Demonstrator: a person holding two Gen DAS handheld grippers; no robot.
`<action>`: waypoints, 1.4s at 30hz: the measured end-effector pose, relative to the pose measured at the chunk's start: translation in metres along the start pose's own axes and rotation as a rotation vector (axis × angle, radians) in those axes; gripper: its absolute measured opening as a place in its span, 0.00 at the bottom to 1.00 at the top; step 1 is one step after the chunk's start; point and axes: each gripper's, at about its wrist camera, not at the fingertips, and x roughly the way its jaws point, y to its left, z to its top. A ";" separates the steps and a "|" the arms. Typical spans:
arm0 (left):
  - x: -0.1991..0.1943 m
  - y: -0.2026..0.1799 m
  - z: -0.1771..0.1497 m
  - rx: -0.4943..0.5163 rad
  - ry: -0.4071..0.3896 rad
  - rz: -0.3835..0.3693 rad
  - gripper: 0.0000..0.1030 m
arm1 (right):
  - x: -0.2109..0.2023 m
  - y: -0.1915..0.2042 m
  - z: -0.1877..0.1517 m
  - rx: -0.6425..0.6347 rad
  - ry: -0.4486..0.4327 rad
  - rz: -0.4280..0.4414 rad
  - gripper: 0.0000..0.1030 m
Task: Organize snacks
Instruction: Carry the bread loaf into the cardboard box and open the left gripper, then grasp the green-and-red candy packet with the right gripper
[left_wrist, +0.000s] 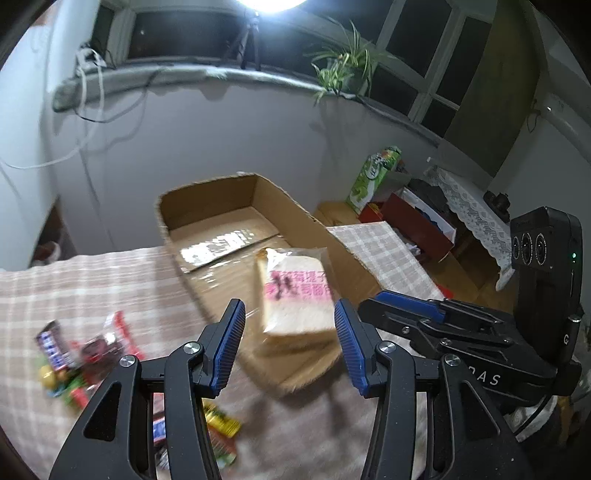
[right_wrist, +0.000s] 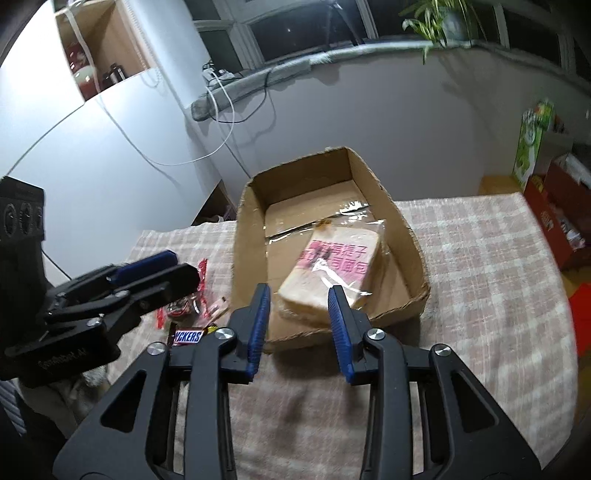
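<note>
A wrapped loaf of sliced bread (left_wrist: 295, 295) (right_wrist: 328, 266) with pink print lies in the near end of an open cardboard box (left_wrist: 207, 206) (right_wrist: 306, 181). My left gripper (left_wrist: 290, 321) hangs over the box's near edge, open, with nothing between its blue pads (left_wrist: 232, 332). My right gripper (right_wrist: 299, 310) is open too, just short of the bread. Each gripper shows in the other's view: the right one (left_wrist: 406, 310), the left one (right_wrist: 155, 266). Loose snacks lie left of the box: a Snickers bar (left_wrist: 53, 349) (right_wrist: 188, 336), a red packet (left_wrist: 118, 332) (right_wrist: 201, 280) and a green-yellow packet (left_wrist: 221, 424).
A checked tablecloth (left_wrist: 92, 280) (right_wrist: 480, 258) covers the table. Beyond its right edge stand a green carton (left_wrist: 373, 177) (right_wrist: 532, 140) and a red box (left_wrist: 417, 221) (right_wrist: 561, 221). A grey wall with cables and a windowsill plant (left_wrist: 343, 66) lies behind.
</note>
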 end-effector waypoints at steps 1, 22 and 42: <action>-0.010 0.002 -0.004 0.010 -0.016 0.020 0.48 | -0.001 0.006 -0.002 -0.011 -0.001 0.000 0.35; -0.058 0.143 -0.055 -0.143 -0.074 0.232 0.52 | 0.065 0.094 -0.054 -0.233 0.077 0.086 0.56; -0.038 0.147 -0.098 -0.134 0.014 0.130 0.50 | 0.088 0.083 -0.088 -0.265 0.167 0.115 0.38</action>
